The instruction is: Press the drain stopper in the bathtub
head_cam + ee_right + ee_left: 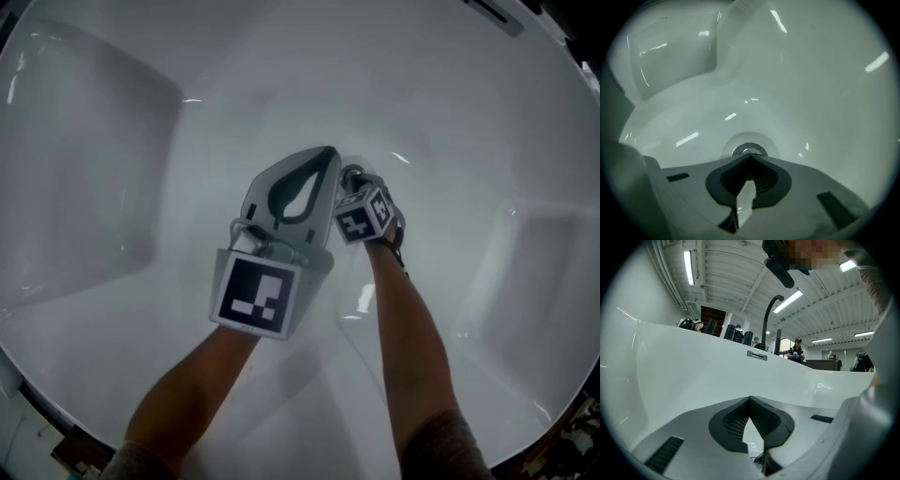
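Note:
The round chrome drain stopper (749,151) sits in its ring at the bottom of the white bathtub (112,141). My right gripper (750,158) is shut, and its joined tips point down at the stopper's near edge, touching it or just above it. In the head view the right gripper (354,184) reaches down to the drain stopper (353,172), with its marker cube (364,215) above it. My left gripper (327,153) hovers higher beside it, shut and holding nothing. In the left gripper view its closed tips (750,400) face the tub's far wall.
An overflow slot (757,355) sits high on the far wall, with a black curved faucet (768,315) behind the rim. People stand in the room beyond the tub. The tub's curved walls (679,51) rise all round the drain.

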{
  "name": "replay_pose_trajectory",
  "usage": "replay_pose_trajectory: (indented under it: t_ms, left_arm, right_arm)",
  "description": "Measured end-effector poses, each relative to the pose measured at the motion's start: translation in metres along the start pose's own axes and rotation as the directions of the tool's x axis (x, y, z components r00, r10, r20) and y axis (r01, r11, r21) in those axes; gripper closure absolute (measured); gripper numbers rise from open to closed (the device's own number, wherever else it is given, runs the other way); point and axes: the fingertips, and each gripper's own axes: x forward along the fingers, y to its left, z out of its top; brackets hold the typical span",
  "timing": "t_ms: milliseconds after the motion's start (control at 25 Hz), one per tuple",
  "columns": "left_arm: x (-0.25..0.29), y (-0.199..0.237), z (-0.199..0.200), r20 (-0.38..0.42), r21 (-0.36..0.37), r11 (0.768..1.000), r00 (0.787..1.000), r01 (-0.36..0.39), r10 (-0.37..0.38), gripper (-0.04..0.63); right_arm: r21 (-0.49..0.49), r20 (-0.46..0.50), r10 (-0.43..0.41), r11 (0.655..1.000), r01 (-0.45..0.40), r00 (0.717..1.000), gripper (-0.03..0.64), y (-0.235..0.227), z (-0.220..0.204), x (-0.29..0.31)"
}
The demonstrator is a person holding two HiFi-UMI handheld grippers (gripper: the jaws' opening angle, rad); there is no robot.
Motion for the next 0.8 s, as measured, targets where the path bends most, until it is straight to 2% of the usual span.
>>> replay_pose_trajectory:
  t_ms: [160,440,600,800]
  left_arm:
    - [-0.003,0.003,0.013,-0.003,0.012,1.000,1.000,-0.001,0.001,0.589]
    - [-0.015,-0.005,0.057,0.006,0.021,1.000,1.000,-0.009,0.009,0.589]
    - [-0.028,-0.016,0.100,0.005,0.026,1.000,1.000,-0.017,0.017,0.589]
    - [-0.049,-0.029,0.168,0.020,0.012,0.999,0.999,-0.042,0.042,0.589]
  right_arm:
    - [0.066,0.022,0.004,0.998,-0.006,1.000,0.612,-0.003,0.008,-0.012]
    - [0.206,0.130,-0.009,0.978,-0.019,0.991,0.612,-0.022,0.057,-0.068]
    - [0.232,0.210,-0.030,0.973,-0.020,0.977,0.612,-0.038,0.096,-0.125]
    - [0.279,0.321,-0.056,0.960,-0.037,0.945,0.612,-0.056,0.143,-0.214]
